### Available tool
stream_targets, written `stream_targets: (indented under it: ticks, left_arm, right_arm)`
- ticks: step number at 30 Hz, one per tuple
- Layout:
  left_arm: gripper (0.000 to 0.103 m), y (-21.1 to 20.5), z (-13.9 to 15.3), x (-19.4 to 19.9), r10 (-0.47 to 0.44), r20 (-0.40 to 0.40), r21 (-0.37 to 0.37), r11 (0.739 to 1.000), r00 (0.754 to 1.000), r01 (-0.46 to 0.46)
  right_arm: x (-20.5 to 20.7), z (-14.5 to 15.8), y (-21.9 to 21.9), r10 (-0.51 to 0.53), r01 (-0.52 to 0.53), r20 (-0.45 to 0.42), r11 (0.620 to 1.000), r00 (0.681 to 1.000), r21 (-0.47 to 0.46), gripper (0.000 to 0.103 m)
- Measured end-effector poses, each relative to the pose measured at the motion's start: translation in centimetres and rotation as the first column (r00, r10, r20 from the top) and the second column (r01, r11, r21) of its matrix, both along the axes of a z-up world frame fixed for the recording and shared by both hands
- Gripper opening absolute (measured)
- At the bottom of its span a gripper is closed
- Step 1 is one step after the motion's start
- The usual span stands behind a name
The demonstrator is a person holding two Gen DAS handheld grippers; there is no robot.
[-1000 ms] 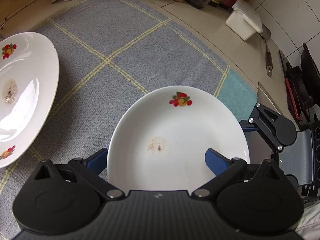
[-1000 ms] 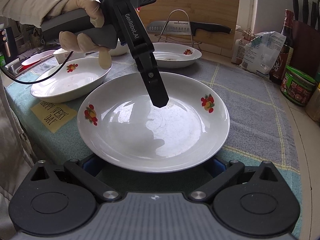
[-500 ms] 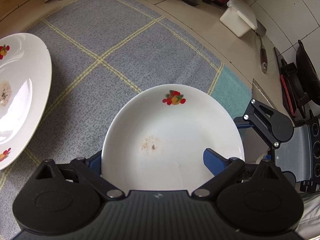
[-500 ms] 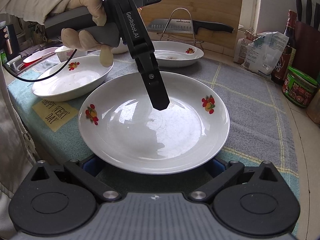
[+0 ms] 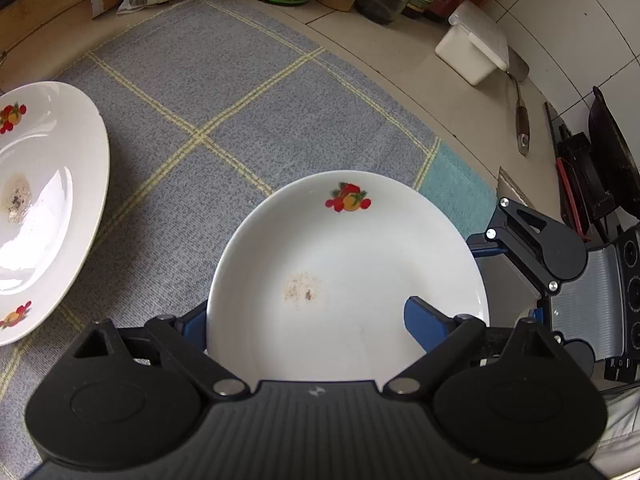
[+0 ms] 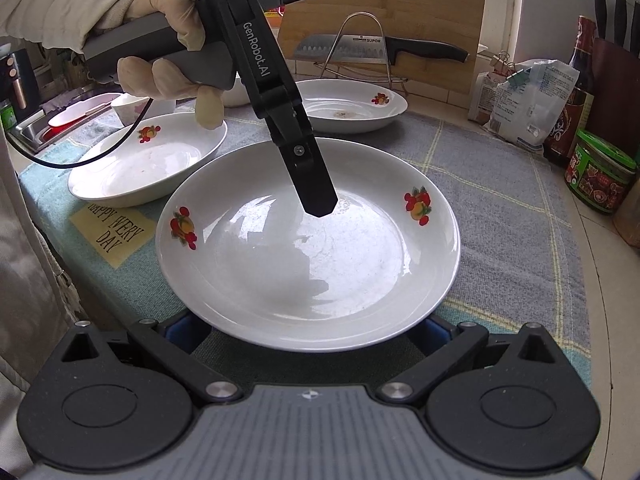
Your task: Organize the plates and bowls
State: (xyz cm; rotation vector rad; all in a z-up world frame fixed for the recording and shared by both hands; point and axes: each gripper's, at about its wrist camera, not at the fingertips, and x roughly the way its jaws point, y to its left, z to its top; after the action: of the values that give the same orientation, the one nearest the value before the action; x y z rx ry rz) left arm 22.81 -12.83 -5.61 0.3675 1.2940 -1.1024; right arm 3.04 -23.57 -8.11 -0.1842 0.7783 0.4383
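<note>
Left wrist view: left gripper [image 5: 308, 320] jaws, just been closing, straddle the plate's [image 5: 360, 248] near rim on the grey mat [image 5: 248, 92], not visibly pinching. Right wrist view: right gripper [image 6: 308, 330] jaws spread under the same plate [image 6: 280, 280]; grip unclear.

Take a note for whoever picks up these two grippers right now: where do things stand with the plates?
Left gripper: open, jaws just been closing; one finger inside the nearest white fruit-patterned plate, one outside its rim. No grip yet.
Right gripper: open, fingers low at that plate's near edge.
A second matching plate and a third lie apart on the grey checked cloth.
Done: nothing stacked.
Left: grip this plate, then stack all three.
</note>
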Motion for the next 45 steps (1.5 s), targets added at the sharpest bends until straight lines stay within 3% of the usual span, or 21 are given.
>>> stream_targets:
  ticks: [24, 45]
  left_arm:
    - [0.095, -6.0, 1.2, 5.2, 0.036, 0.045, -0.066, 0.997, 0.998, -0.033]
    - [0.095, -11.4, -1.7, 9.5, 0.041, 0.061, -0.090, 0.995, 0.997, -0.036]
  right_arm:
    - [5.0, 1.4, -5.7, -0.010, 0.011, 0.021, 1.000, 1.000, -0.028, 0.103]
    - [10.2, -0.4, -10.9, -0.049, 0.050, 0.011, 0.997, 0.999, -0.052, 0.103]
